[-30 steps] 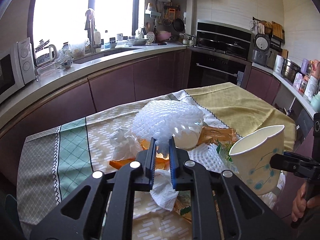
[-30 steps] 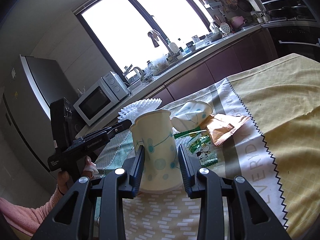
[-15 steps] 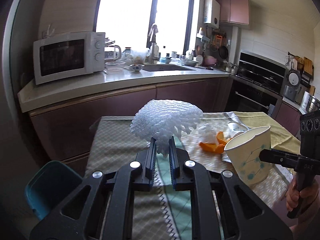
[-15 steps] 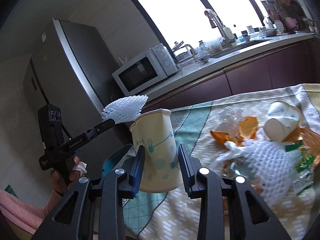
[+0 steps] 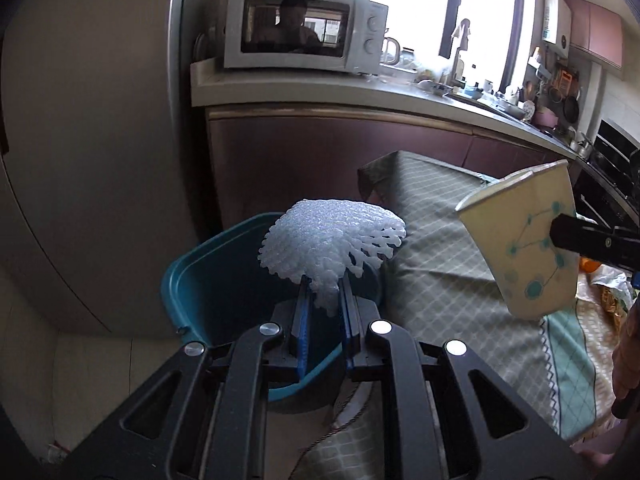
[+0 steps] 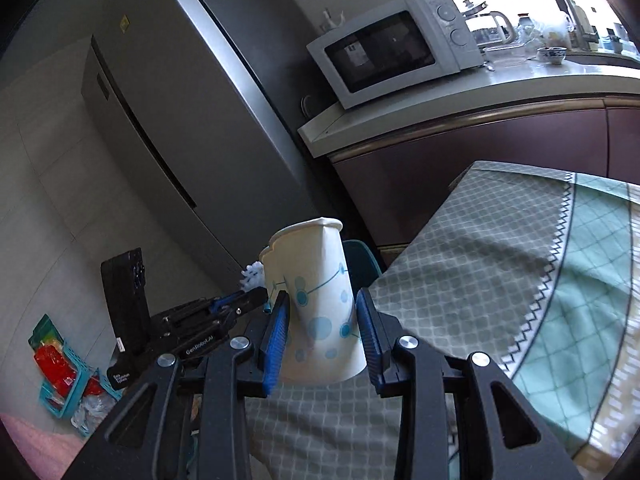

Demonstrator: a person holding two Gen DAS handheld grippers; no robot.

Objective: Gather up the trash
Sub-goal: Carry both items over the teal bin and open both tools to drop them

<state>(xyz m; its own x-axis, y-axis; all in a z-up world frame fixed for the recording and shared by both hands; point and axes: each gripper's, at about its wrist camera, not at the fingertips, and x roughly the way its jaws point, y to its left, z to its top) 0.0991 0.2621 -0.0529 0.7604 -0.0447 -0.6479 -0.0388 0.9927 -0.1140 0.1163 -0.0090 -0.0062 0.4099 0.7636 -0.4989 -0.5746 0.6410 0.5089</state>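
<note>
My left gripper (image 5: pixel 323 312) is shut on a white foam fruit net (image 5: pixel 330 242) and holds it over the open teal bin (image 5: pixel 188 280) beside the table. My right gripper (image 6: pixel 322 320) is shut on a crumpled paper cup (image 6: pixel 316 292) with blue dots, held above the table's left end. The cup (image 5: pixel 528 240) also shows at the right of the left wrist view. In the right wrist view the left gripper (image 6: pixel 256 298) and a bit of the net (image 6: pixel 252 274) sit left of the cup, and the bin rim (image 6: pixel 362 260) peeks out behind it.
The table wears a green and beige checked cloth (image 6: pixel 500 272). More trash, orange peel and wrappers (image 5: pixel 604 280), lies at its far right. A grey fridge (image 6: pixel 168 112) and a counter with a microwave (image 5: pixel 300 32) stand behind the bin. Baskets (image 6: pixel 60 372) sit on the floor.
Both grippers have swung left from the trash pile to the table's end. The foam net now hangs over the teal bin, and the cup has followed beside it.
</note>
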